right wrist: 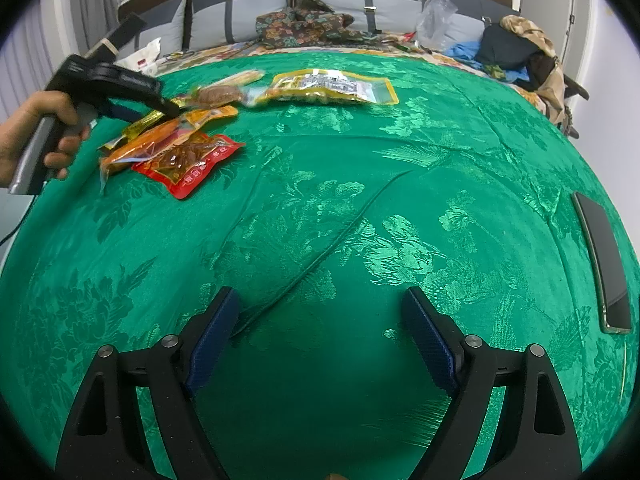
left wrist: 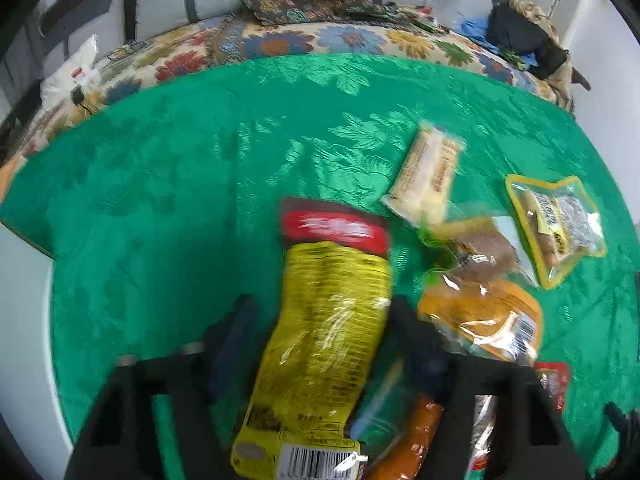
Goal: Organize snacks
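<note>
The left hand (right wrist: 36,136) holds the left gripper (left wrist: 324,308) down over the pile of snacks at the left side of the green cloth (left wrist: 160,200). Its two fingers are apart. A long yellow packet (left wrist: 328,272) lies between them. The packet points the same way as the fingers: its barcode end is close to the gripper's body and its red end sticks out past the fingertips. So the fingers stand on each side of its thin width, which I think is the easy way to pinch it.

The finger on the left side shows a thin strip of green next to the packet. The finger on the right side looks like it touches the packet's edge. The picture is blurry, but I think the packet is not squeezed yet.

Just to the right of the yellow packet is an orange packet (left wrist: 488,320). Further off is a pale bar (left wrist: 428,172). A clear bag with a yellow rim (left wrist: 556,224) lies further right again.

The right gripper (right wrist: 320,320) is well apart from the pile, over bare cloth. Its fingers are wide apart and hold nothing. A dark phone (right wrist: 604,256) lies off to its right.

The left gripper is much nearer the snacks, so I think the next pinch is its job.
</note>
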{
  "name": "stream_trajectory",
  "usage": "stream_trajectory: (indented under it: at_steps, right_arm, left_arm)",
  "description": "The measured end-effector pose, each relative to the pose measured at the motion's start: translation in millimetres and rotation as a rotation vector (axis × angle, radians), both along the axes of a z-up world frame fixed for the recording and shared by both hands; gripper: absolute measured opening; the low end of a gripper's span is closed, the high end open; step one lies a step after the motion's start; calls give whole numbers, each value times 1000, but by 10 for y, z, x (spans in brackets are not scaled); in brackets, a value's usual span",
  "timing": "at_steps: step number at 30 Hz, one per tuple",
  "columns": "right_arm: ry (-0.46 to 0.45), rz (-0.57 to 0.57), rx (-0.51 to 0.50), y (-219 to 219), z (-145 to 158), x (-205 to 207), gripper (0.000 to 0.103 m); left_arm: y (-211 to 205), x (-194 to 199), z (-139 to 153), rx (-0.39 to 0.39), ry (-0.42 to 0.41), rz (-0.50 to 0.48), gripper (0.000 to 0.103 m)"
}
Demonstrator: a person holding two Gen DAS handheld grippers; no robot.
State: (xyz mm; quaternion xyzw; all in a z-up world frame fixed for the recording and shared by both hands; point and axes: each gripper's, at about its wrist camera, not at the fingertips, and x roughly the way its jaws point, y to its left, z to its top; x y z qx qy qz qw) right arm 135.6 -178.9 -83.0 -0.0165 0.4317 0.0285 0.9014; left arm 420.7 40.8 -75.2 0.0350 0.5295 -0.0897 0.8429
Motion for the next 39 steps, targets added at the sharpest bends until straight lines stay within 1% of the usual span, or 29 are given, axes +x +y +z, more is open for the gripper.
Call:
stream_trajectory:
  at_steps: [1, 2, 4, 7, 10, 14, 16, 18, 20, 21, 22, 23, 25, 26, 27, 28, 29, 31, 32, 39]
  right_arm:
    - [0, 0, 0, 0, 0, 0, 87]
    - [0, 0, 0, 1, -1, -1, 87]
    - [0, 0, -1, 1, 3, -1, 87]
    - [0, 0, 0, 1, 1, -1, 87]
    - [0, 0, 0, -1, 2, -1, 87]
    - [0, 0, -1, 2, 1, 0, 87]
    - [0, 0, -1, 2, 2, 0, 87]
    - [0, 0, 0, -1, 3, 0, 87]
    - [0, 0, 0, -2, 4, 0, 87]
    - [0, 0, 0, 0, 3, 1, 87]
    - [0, 0, 0, 2, 1, 1, 87]
    - [0, 0, 0, 2, 1, 2, 87]
    - [0, 0, 0, -1, 3, 2, 87]
    - [0, 0, 0, -1, 3, 2, 87]
    - [0, 0, 0, 3, 0, 2, 87]
    - [0, 0, 0, 2, 0, 3, 87]
    - [0, 0, 0, -1, 3, 2, 87]
    - [0, 0, 0, 4, 0, 3, 87]
    - [0, 0, -1, 3, -1, 3, 87]
    - [0, 1, -1, 4, 0, 1, 87]
  left_arm:
    - [42, -8, -5, 0, 2, 15, 52]
    - [73, -26, 2, 2, -2, 22, 44]
    - [162, -130, -1, 8, 3, 46, 44]
    - [369, -468, -15, 10, 6, 102, 44]
    - [587, -967, -14, 8, 11, 161, 44]
    - [800, -1738, -8, -23, 15, 227, 44]
    - [801, -2069, -5, -44, 0, 237, 45]
    - [761, -2352, -12, -69, -31, 228, 50]
    - [702, -2464, -11, -72, -61, 216, 59]
    - [673, -2486, -15, -64, -76, 209, 60]
    - [640, -2499, -25, -59, -90, 193, 68]
    - [620, -2486, -30, -55, -95, 184, 78]
    - [604, -2471, -73, -19, -111, 166, 85]
    - [575, -2459, -102, 24, -132, 152, 91]
    - [611, -2425, -114, 28, -144, 147, 94]
    - [650, -2404, -138, 27, -151, 154, 99]
    - [686, -2394, -149, 12, -146, 161, 100]
    - [741, -2374, -156, 10, -157, 174, 103]
    - [753, -2381, -160, 8, -175, 170, 103]
    - [748, -2374, -163, 6, -175, 168, 103]
